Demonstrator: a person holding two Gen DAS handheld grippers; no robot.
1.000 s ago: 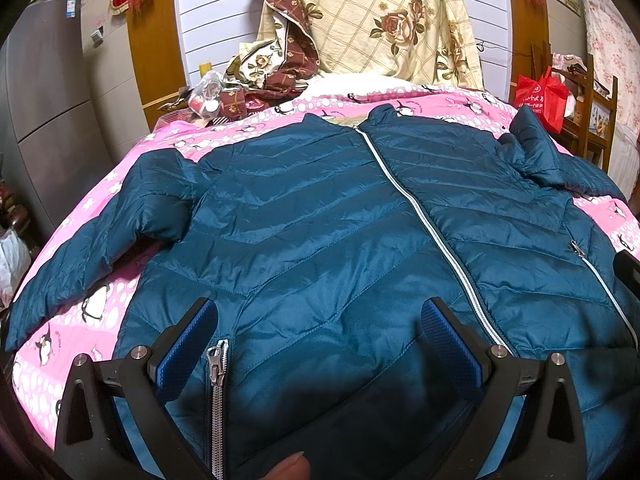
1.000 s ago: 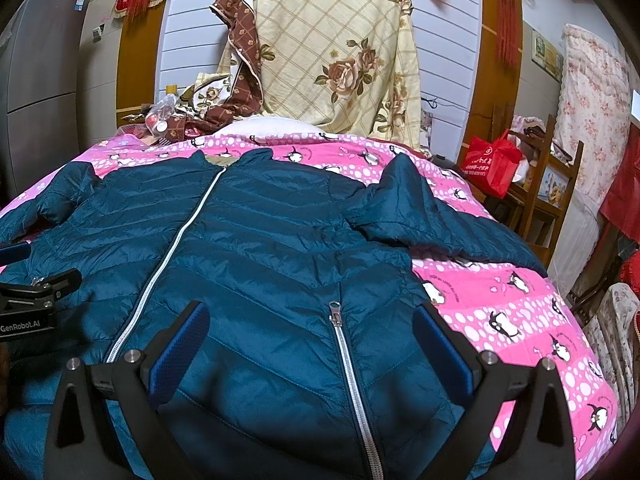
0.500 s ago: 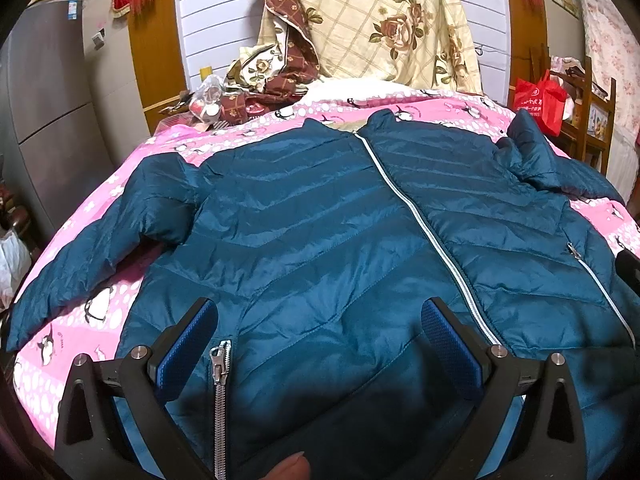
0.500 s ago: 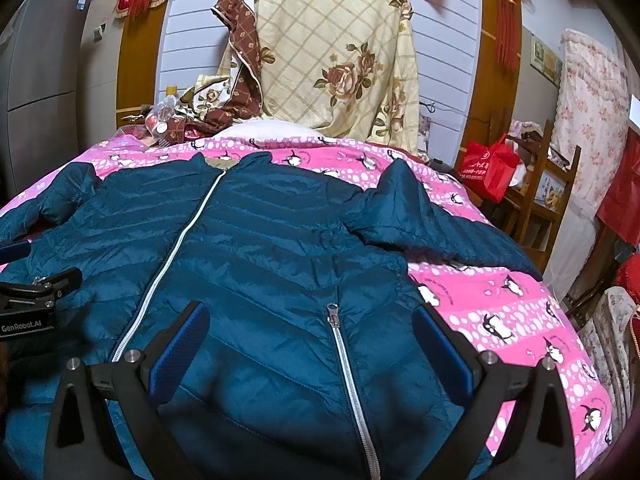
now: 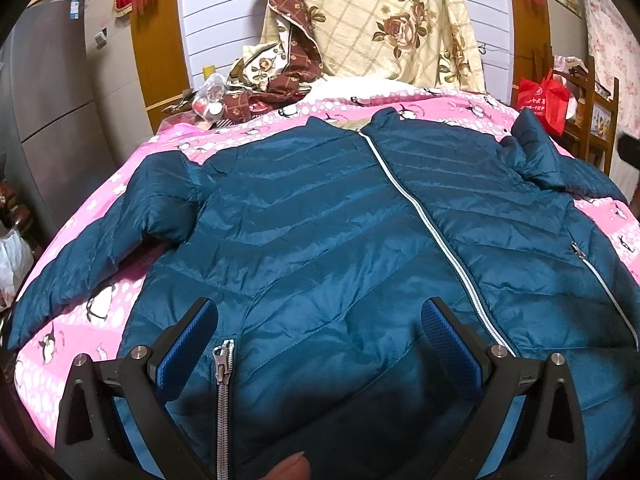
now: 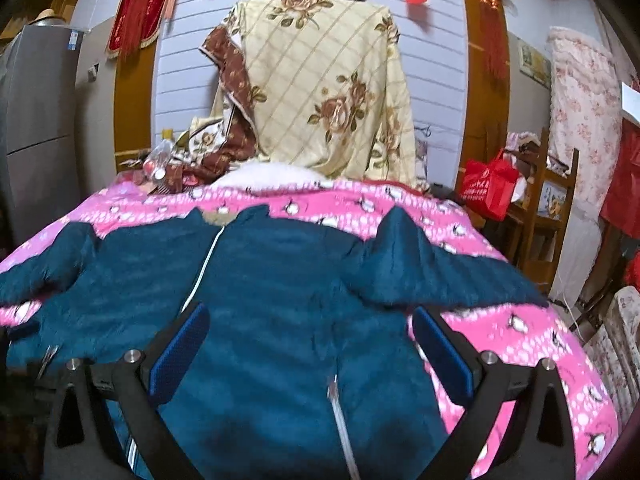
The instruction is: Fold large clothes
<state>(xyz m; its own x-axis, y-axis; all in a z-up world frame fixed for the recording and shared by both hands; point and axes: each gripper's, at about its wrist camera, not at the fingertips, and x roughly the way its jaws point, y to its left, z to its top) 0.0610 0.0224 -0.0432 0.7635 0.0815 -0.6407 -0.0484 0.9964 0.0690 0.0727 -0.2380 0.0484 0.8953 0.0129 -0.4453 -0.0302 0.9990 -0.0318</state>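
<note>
teal puffer jacket (image 5: pixel 320 216) flat, front up, zipped, on pink penguin bedspread (image 5: pixel 460 100). left gripper (image 5: pixel 320 332) and right gripper (image 6: pixel 310 336) above jacket hem, jaws spread, holding nothing.

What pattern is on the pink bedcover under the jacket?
Penguins and white dots on the pink bedcover, clearest in the left wrist view.
</note>
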